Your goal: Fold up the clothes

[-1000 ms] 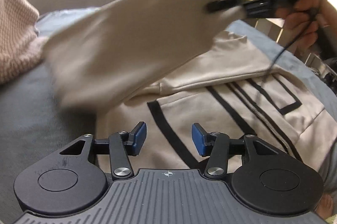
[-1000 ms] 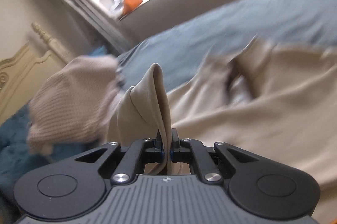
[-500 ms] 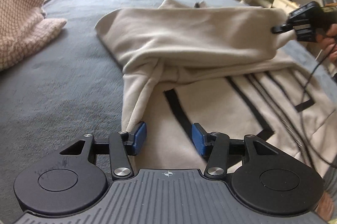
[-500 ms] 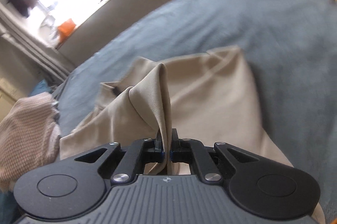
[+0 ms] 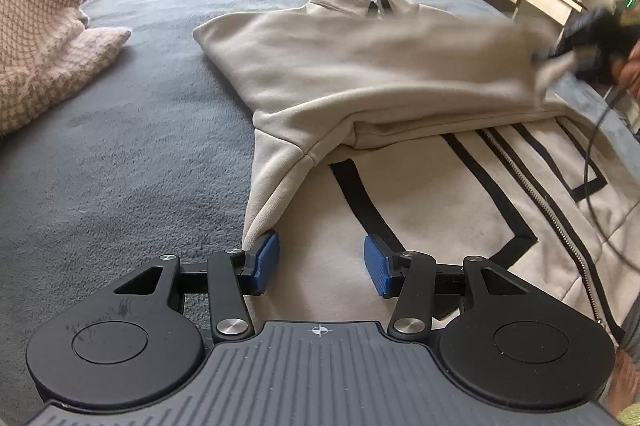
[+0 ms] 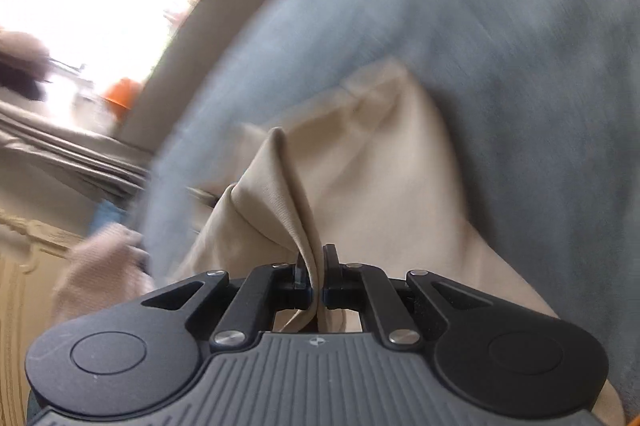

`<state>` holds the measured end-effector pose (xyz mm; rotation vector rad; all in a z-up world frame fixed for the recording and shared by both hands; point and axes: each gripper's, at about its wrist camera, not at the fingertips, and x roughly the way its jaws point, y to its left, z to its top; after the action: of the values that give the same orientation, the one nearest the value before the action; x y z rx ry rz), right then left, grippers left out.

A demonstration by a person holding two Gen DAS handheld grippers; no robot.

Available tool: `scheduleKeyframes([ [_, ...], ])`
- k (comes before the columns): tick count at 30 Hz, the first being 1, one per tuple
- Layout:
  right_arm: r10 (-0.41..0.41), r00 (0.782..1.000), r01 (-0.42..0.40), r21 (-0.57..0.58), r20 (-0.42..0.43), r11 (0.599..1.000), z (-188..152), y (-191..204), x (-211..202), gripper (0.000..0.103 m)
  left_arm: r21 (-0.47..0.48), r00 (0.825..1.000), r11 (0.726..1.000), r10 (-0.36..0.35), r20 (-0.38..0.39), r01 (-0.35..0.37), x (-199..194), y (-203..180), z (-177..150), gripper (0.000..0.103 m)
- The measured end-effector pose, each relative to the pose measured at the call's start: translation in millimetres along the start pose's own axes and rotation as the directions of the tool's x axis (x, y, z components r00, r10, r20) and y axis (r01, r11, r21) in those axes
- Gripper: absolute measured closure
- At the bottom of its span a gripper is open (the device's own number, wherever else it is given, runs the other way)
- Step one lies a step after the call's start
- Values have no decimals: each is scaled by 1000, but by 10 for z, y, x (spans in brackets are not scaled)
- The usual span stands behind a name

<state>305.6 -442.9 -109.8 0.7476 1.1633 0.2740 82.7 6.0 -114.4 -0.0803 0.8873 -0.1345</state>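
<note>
Grey plush bedding (image 5: 120, 162) fills most of both views, with a bright window ledge along the top. On it lies a beige zip jacket (image 5: 440, 210) with black stripes, spread from centre to lower right of the left wrist view, its sleeve (image 5: 360, 74) drawn across the body. At bottom centre, the left gripper (image 5: 320, 264) stands partly open over the hem, gripping nothing. Blurred at the right edge, the right gripper (image 6: 316, 280) pinches the sleeve cuff tightly. A pink knit (image 5: 36, 26) sits upper left.

Left wrist view close over jacket (image 5: 400, 74), angled down, right wrist view tilted, both sharing bed (image 5: 120, 154)
</note>
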Motion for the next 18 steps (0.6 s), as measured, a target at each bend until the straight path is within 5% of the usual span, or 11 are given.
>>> scheduleKeyframes([
  [4,27,1000,-26,93,-15,995,32,-255,110,96,7,1000,1000,-7,-7,7,-8,11,5,55],
  [12,-101,977,91,59,188,994,124,-330,-332,85,23,1000,1000,-15,-1,15,-90,14,-5,55],
  [15,-99,970,149,-219,223,964,-162,141,-405,85,44,999,999,-17,46,15,-196,-15,-4,53],
  [18,-68,975,167,-495,212,853,-498,675,-413,85,93,996,996,1,93,-10,-236,-83,24,50],
])
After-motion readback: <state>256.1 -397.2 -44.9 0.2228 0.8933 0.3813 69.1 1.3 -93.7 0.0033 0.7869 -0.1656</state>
